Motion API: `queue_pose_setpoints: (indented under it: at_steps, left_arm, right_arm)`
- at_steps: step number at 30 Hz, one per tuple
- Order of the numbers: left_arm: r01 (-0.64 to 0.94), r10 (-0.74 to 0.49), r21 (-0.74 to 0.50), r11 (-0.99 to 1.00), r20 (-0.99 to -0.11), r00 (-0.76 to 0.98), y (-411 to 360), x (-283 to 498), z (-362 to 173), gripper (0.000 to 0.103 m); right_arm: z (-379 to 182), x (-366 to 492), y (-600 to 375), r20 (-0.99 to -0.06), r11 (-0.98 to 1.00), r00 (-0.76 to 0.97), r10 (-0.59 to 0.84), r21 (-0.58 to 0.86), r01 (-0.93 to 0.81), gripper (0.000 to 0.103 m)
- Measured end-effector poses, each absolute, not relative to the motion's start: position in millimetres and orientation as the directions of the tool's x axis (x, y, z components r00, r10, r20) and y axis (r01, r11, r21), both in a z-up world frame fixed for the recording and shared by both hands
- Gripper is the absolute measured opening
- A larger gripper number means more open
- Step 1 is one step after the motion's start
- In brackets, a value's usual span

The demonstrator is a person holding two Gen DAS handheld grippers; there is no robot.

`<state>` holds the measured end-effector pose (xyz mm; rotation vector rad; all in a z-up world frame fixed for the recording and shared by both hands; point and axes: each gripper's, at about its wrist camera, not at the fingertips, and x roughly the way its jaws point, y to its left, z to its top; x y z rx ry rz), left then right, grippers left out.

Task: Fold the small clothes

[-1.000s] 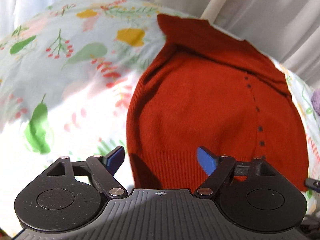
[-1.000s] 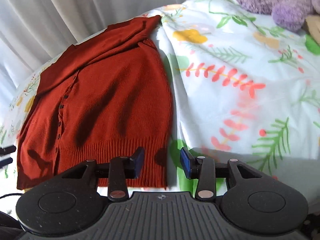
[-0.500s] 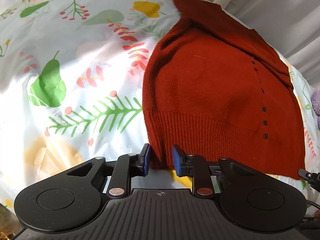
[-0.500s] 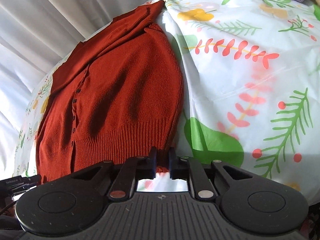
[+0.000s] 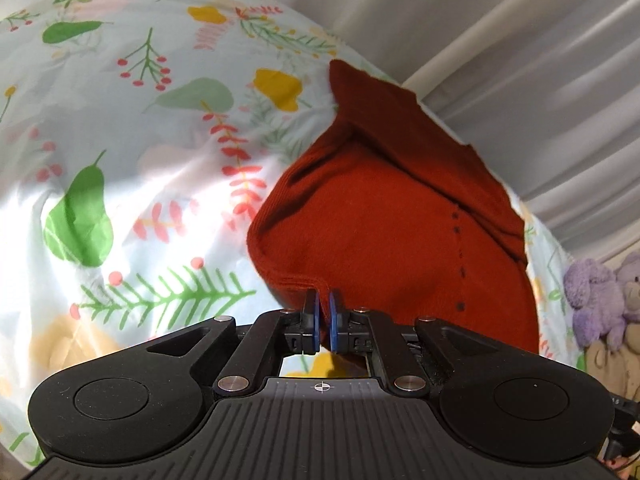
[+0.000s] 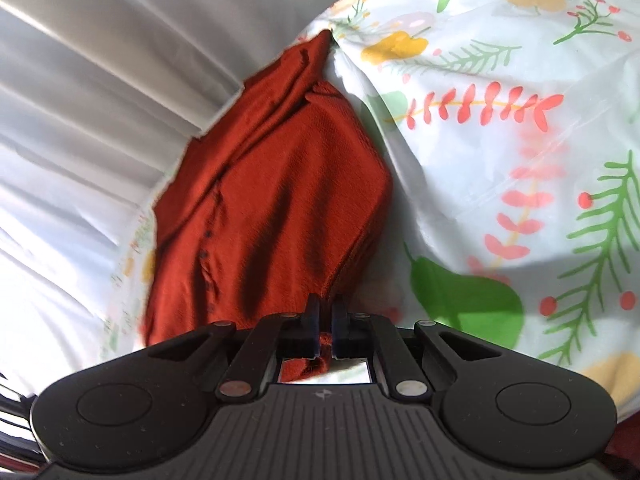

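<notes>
A small rust-red knit cardigan (image 5: 384, 220) with a row of dark buttons lies on a floral bed sheet (image 5: 132, 168). My left gripper (image 5: 324, 320) is shut on its bottom hem at the left corner and holds that corner lifted. My right gripper (image 6: 325, 320) is shut on the hem's right corner of the same cardigan (image 6: 272, 208), also lifted. The lower part of the cardigan is raised and bent toward its upper part, which still rests on the sheet.
White curtains (image 5: 500, 40) hang behind the bed and also show in the right wrist view (image 6: 100, 80). Purple plush toys (image 5: 600, 300) sit at the right edge of the bed.
Both grippers closed on the bottom hem corners and lifted them. The hem has risen off the sheet and moved toward the cardigan's top.
</notes>
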<state>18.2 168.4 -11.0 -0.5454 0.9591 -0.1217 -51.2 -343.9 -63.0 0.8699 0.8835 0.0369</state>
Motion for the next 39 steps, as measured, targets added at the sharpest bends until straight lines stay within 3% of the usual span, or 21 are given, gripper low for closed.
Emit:
queue_pose_setpoints:
  at_steps: [13, 21, 26, 29, 31, 33, 39]
  left_arm:
    - [-0.089, -0.262, -0.464, 0.881, -0.637, 0.724, 160, 93, 16, 0.006]
    - [-0.079, -0.175, -0.323, 0.943, -0.685, 0.707, 134, 151, -13, 0.006]
    - [-0.081, -0.16, -0.295, 0.952, -0.708, 0.688, 131, 162, -33, 0.008]
    - [-0.055, -0.154, -0.272, 0.961, -0.687, 0.71, 138, 157, -33, 0.024]
    - [-0.017, -0.165, -0.252, 0.968, -0.683, 0.712, 141, 155, -33, 0.033]
    - [0.022, -0.179, -0.226, 0.974, -0.701, 0.691, 139, 157, -37, 0.037]
    - [0.101, -0.21, -0.191, 0.976, -0.728, 0.652, 121, 167, -51, 0.044]
  right_arm:
    - [-25, 10, -346, -0.536, 0.686, 0.794, 0.285, 0.693, 0.222, 0.004]
    - [-33, 75, -345, -0.608, 0.821, 0.78, 0.149, 0.516, 0.246, 0.004]
    - [-54, 103, -338, -0.668, 0.875, 0.734, 0.121, 0.421, 0.24, 0.004]
    - [-57, 108, -333, -0.692, 0.916, 0.716, 0.098, 0.344, 0.206, 0.006]
    - [-54, 105, -332, -0.686, 0.94, 0.725, 0.061, 0.284, 0.189, 0.012]
    - [-52, 99, -334, -0.67, 0.959, 0.741, 0.035, 0.231, 0.163, 0.028]
    - [-65, 106, -324, -0.705, 0.994, 0.707, 0.064, 0.11, 0.019, 0.032]
